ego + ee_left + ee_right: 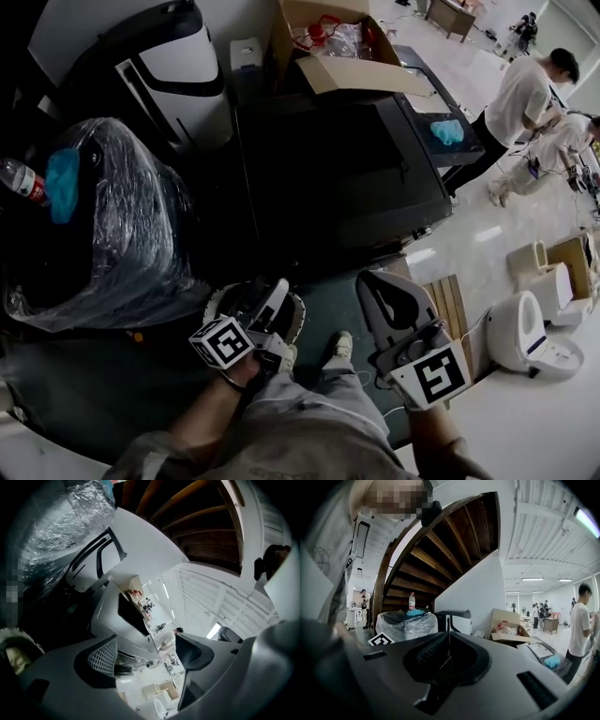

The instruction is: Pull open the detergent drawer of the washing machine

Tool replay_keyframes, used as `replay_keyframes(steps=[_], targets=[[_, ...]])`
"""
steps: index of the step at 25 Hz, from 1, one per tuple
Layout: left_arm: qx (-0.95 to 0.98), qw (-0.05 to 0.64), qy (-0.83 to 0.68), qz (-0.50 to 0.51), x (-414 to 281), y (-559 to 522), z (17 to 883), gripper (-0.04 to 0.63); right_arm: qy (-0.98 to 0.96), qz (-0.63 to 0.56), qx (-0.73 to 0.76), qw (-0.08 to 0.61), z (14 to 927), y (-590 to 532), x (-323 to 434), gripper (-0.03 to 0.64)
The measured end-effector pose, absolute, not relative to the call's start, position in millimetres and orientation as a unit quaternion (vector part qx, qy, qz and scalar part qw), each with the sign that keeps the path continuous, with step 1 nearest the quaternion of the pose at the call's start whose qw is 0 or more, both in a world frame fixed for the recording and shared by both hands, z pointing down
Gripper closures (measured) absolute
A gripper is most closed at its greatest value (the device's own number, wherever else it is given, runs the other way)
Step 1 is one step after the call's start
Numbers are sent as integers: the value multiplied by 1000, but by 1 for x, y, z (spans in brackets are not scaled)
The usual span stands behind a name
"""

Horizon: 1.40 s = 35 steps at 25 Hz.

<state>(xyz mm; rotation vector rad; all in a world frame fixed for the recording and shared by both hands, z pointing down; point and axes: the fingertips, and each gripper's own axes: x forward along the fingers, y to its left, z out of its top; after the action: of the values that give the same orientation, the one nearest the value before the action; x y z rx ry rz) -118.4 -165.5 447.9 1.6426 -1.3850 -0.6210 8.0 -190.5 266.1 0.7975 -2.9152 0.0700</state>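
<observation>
Two grippers are held low at the bottom of the head view, above the person's knees and well short of any machine. The left gripper [277, 300] [146, 651] is kept with its jaws wide apart and nothing between them, which is judged to be readiness for taking hold of a drawer front. The right gripper [377, 283] [447, 644] is carried with its jaws closed together on nothing, presumably because only one claw is needed for the pull. Beyond them, at the centre of the frame, a dark boxy appliance, taken to be the washing machine [347, 169], is seen from above and in shadow; the detergent drawer cannot be made out on it and is judged to lie on the hidden front, so the task is not yet begun. An open cardboard box [328, 47] has been set on its top, towards the upper middle, which leaves that front free. A plastic-wrapped bulk [112, 216] is parked at the left. Farthest off, at the upper right, two people [525, 94] are occupied on the pale floor.
</observation>
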Motion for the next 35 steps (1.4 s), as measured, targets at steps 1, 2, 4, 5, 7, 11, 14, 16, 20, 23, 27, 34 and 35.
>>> replay_keyframes(steps=[1,2,4,5,7,11,14,16,20,23,27,34,35], targets=[[652,443,-558,-261,-117,-168,454,210,-965,26,255,60,269,-195,7,583],[644,447,-559,-270,-116,-171,460,210,-967,29,246,61,272,-199,7,583],[628,449,-570,-281,-115,-176,474,210,-972,33,224,64,279,-206,4,583],[619,448,-577,-286,-115,-178,479,210,-974,35,213,66,283,-209,3,583],[602,444,-592,-299,-114,-181,487,210,-978,38,190,71,291,-216,1,583],[573,432,-615,-327,-112,-184,507,207,-985,41,151,79,308,-228,-4,583],[552,420,-625,-359,-110,-187,521,201,-988,42,126,84,322,-235,-6,583],[531,422,-631,-377,-108,-187,534,198,-989,44,114,86,332,-239,-6,583],[492,427,-643,-402,-101,-188,558,195,-990,50,96,88,349,-247,-4,583],[487,415,-646,-416,-98,-192,568,193,-991,52,88,87,360,-251,-4,583],[472,417,-642,-437,-94,-196,583,187,-992,49,77,91,375,-251,-8,583],[443,418,-629,-483,-95,-201,612,172,-993,51,72,84,394,-248,-16,583],[444,418,-626,-486,-95,-203,614,168,-993,52,72,83,397,-248,-17,583]])
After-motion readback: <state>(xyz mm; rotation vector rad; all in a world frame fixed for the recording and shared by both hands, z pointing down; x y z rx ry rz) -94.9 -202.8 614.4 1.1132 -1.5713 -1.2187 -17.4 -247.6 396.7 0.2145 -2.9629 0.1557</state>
